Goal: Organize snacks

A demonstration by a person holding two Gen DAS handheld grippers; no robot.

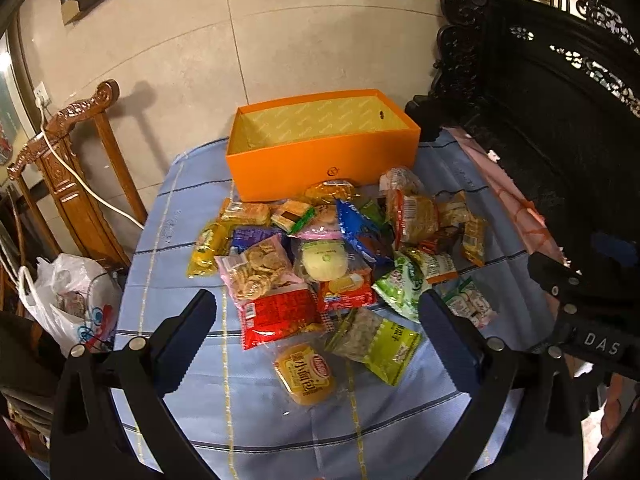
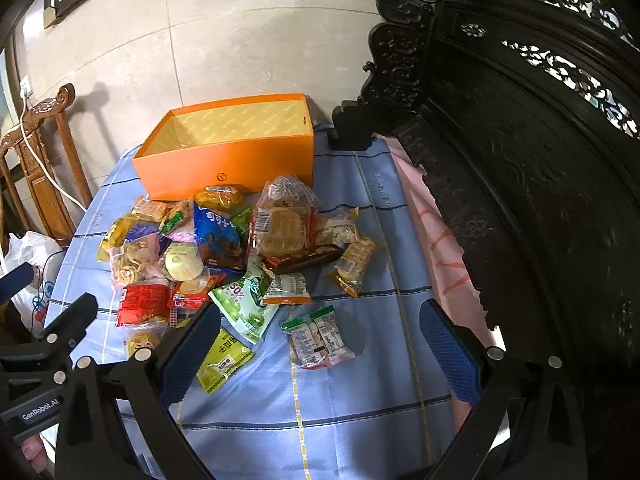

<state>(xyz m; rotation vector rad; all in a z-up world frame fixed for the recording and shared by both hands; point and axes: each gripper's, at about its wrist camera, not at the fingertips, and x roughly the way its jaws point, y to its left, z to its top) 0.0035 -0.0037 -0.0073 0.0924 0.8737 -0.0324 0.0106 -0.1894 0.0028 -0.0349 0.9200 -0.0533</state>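
Observation:
A pile of several wrapped snacks (image 1: 320, 256) lies on the blue checked tablecloth (image 1: 180, 208), in front of an open, empty orange box (image 1: 320, 168). A yellow bun pack (image 1: 306, 372) and a green pack (image 1: 380, 344) lie nearest my left gripper (image 1: 318, 312), which is open and empty above the pile's near edge. In the right wrist view the pile (image 2: 224, 248) and the box (image 2: 224, 164) sit left of centre. My right gripper (image 2: 320, 320) is open and empty over a small clear pack (image 2: 318, 338).
A carved dark wooden cabinet (image 2: 520, 160) stands close on the right, with a pink cloth (image 2: 436, 232) along the table edge. A brown wooden chair (image 1: 76, 168) and a white plastic bag (image 1: 68, 296) are on the left. A tiled wall is behind.

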